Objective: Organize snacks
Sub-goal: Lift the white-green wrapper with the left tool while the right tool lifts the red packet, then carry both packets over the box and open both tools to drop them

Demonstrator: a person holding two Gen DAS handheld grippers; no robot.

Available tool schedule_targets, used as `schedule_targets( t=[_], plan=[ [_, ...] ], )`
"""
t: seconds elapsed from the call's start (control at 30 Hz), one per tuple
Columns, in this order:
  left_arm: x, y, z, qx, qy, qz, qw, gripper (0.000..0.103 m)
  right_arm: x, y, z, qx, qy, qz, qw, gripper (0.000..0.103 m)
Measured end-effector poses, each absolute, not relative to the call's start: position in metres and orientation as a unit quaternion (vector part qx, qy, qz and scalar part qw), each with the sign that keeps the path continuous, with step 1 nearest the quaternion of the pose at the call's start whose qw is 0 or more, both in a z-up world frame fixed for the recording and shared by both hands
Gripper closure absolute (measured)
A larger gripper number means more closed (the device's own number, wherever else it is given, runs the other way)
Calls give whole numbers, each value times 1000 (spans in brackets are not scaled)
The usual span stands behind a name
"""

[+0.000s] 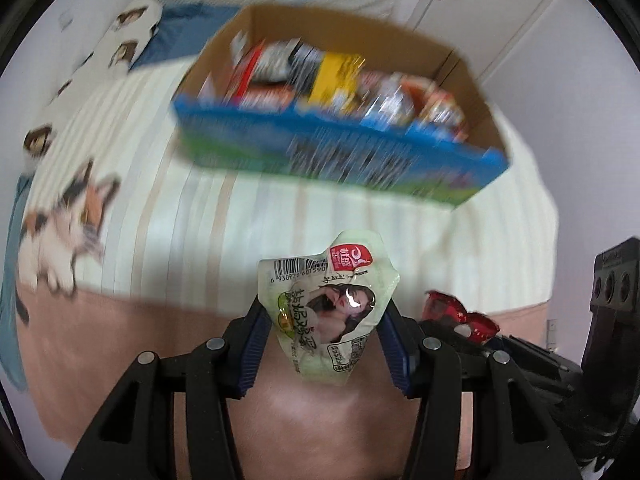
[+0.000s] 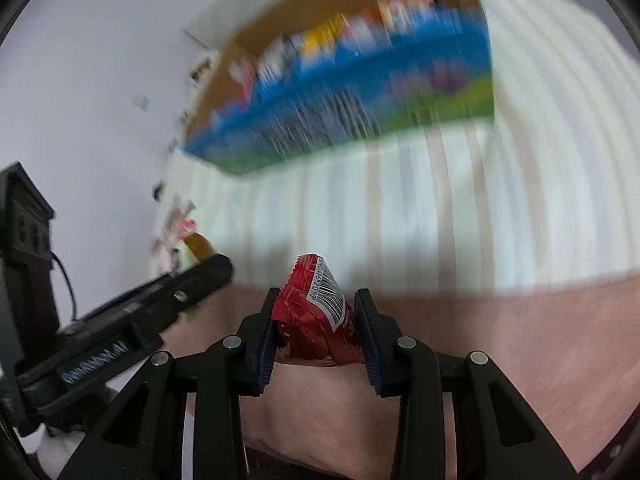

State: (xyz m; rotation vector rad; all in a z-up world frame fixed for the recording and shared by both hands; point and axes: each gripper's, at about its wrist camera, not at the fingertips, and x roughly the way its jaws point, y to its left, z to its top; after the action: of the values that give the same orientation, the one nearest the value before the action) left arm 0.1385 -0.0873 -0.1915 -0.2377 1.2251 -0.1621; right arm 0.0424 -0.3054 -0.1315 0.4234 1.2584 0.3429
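Left wrist view: our left gripper (image 1: 324, 320) is closed on a pale green snack pouch (image 1: 330, 308), pads pinching its lower sides, barcode end pointing up and away. Right wrist view: our right gripper (image 2: 316, 320) is clamped on a red foil packet (image 2: 316, 312), barcode facing us.

Both packs hang in the air above the pink blanket (image 1: 160, 332), short of the cardboard box (image 1: 460, 184), which sits on the striped bedding (image 2: 400, 216) and already holds a row of upright packs.

Handling, our judgement: both look light and soft, with crinkled film that deforms under the pads. The green pouch seems to hold a firmer lump, so gripping across the body suits it. Foil is probably slippery; we would hold the red one mid-body, not by its seam. Neither appears fragile, though hard squeezing could burst a seal.
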Motion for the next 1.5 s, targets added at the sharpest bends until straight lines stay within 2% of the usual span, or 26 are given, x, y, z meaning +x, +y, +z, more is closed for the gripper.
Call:
schedule_targets(
  t=[0.2, 0.4, 0.6, 0.73, 1.0, 1.03, 1.07, 1.1, 1.17, 1.2, 1.3, 1.37, 1.5],
  plan=[
    [207, -93, -147, -124, 547, -104, 822, 54, 114, -322, -60, 185, 522, 169, 815, 64],
    [317, -96, -129, -86, 549, -103, 825, 54, 209, -328, -35, 154, 505, 158, 834, 64],
    [418, -96, -162, -67, 606, -101, 786, 53, 311, -326, -56, 135, 526, 137, 828, 64],
    [471, -99, -203, -70, 655, -103, 746, 53, 358, -326, -84, 135, 552, 127, 813, 64],
    [507, -104, -245, -59, 693, -91, 713, 51, 405, -324, -136, 125, 599, 121, 782, 62],
    [508, -103, -249, -58, 697, -83, 710, 51, 403, -324, -140, 127, 603, 115, 779, 52],
    [508, -102, -253, -62, 702, -80, 705, 52, 405, -323, -143, 124, 606, 110, 778, 21],
    [506, -102, -256, -62, 704, -78, 703, 51, 404, -325, -145, 117, 610, 101, 777, 6],
    [504, -100, -259, -49, 703, -65, 707, 46, 401, -325, -146, 114, 615, 101, 774, 5],
    [502, -101, -259, -42, 701, -62, 709, 36, 398, -324, -147, 110, 618, 102, 772, 5],
    [495, -96, -257, -29, 696, -44, 716, 17, 392, -325, -146, 105, 623, 95, 769, 4],
    [489, -91, -254, -36, 693, -42, 719, 12, 389, -325, -144, 101, 625, 91, 769, 4],
    [473, -81, -243, -44, 684, -37, 727, 12, 376, -324, -137, 80, 628, 63, 771, 3]
  ],
)
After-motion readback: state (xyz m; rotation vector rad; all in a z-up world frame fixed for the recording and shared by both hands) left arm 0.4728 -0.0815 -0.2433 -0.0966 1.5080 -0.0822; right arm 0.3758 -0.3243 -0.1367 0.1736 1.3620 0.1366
